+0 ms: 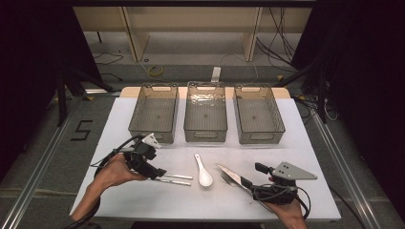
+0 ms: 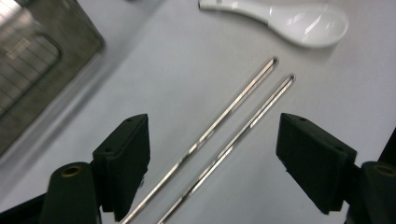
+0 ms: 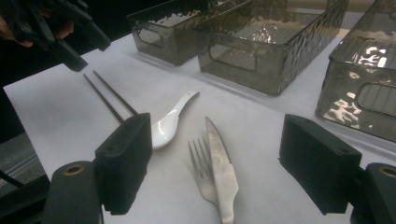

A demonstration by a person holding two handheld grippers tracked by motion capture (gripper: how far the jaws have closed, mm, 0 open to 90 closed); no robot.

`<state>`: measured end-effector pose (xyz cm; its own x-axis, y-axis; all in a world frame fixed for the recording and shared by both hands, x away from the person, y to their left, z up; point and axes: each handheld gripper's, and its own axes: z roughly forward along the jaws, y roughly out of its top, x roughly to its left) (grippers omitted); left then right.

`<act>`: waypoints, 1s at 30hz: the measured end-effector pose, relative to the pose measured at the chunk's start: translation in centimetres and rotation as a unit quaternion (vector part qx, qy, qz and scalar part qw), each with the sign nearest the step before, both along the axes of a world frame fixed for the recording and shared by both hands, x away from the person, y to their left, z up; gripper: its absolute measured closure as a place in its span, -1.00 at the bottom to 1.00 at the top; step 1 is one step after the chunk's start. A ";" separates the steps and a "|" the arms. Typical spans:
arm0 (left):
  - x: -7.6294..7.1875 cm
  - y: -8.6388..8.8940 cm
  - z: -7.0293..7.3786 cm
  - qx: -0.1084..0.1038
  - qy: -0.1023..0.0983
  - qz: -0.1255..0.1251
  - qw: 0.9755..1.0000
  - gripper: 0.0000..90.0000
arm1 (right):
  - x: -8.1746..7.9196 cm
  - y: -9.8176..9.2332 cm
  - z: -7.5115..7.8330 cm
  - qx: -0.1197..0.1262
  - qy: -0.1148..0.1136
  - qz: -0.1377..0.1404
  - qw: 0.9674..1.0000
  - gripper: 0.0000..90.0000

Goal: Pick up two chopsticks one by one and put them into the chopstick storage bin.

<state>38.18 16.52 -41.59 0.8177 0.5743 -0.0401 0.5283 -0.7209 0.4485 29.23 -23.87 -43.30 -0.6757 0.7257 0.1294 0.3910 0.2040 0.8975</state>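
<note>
Chopsticks (image 2: pixel 233 126) lie side by side on the counter (image 1: pixel 143 195), between the left tool's (image 2: pixel 212 154) wide, untouching jaws. Closing off-centre could pinch just one stick or roll them apart. Right tool (image 3: pixel 215 163) hovers wide.

Left tool (image 1: pixel 160 174) reaches the chopsticks (image 1: pixel 176 179) (white spoon (image 1: pixel 203 171) beside).

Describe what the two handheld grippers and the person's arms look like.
The left gripper and the right gripper are black, boxy tools, each with two blocky black fingers and a grey three-cornered plate with small holes on top. Black cables trail from both. The forearms are bare: no sleeves, no gloves.
</note>
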 end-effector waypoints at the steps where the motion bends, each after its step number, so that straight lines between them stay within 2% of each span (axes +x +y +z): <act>1: 0.0 -0.1 -0.3 0.010 0.008 -0.002 1.000 -0.38 | 0.0 0.1 0.0 -0.001 -0.001 0.001 1.000 -0.41; 2: 0.0 -0.1 -0.6 0.023 0.014 -0.006 1.000 -0.35 | -0.1 0.2 0.0 -0.003 -0.001 0.002 1.000 -0.41; 3: 0.0 -0.1 -0.6 0.023 0.014 -0.006 1.000 -0.33 | -0.1 0.2 0.0 -0.006 -0.001 0.004 1.000 -0.41; 6: 0.0 -0.1 -1.1 0.040 0.019 -0.007 0.999 -0.23 | 0.0 0.2 -0.1 -0.005 0.002 0.005 1.000 -0.41; 9: -0.1 -0.1 -1.7 0.053 0.029 -0.019 0.998 -0.14 | 0.0 0.2 0.0 -0.005 0.003 0.005 1.000 -0.41; 16: -0.1 -0.2 -2.5 0.063 0.043 -0.027 0.997 0.09 | 0.0 0.3 -0.1 -0.010 0.006 0.006 1.000 -0.41; 18: -0.1 0.0 -2.9 0.070 0.038 -0.043 0.996 0.14 | 0.0 0.3 -0.1 -0.007 0.005 0.010 1.000 -0.41; 22: 0.1 0.3 -3.5 0.084 0.037 -0.049 0.995 0.20 | -0.1 0.4 0.0 -0.003 -0.004 0.020 1.000 -0.41; 26: 0.2 0.4 -3.9 0.080 0.045 -0.051 0.994 0.27 | 0.0 0.5 -0.1 -0.005 0.002 0.020 1.000 -0.41; 29: 0.4 0.4 -4.4 0.094 0.051 -0.060 0.992 0.32 | 0.0 0.5 -0.1 -0.005 0.002 0.021 1.000 -0.41; 30: 0.4 0.4 -4.4 0.094 0.051 -0.060 0.992 0.33 | 0.0 0.5 -0.1 -0.006 0.004 0.019 1.000 -0.41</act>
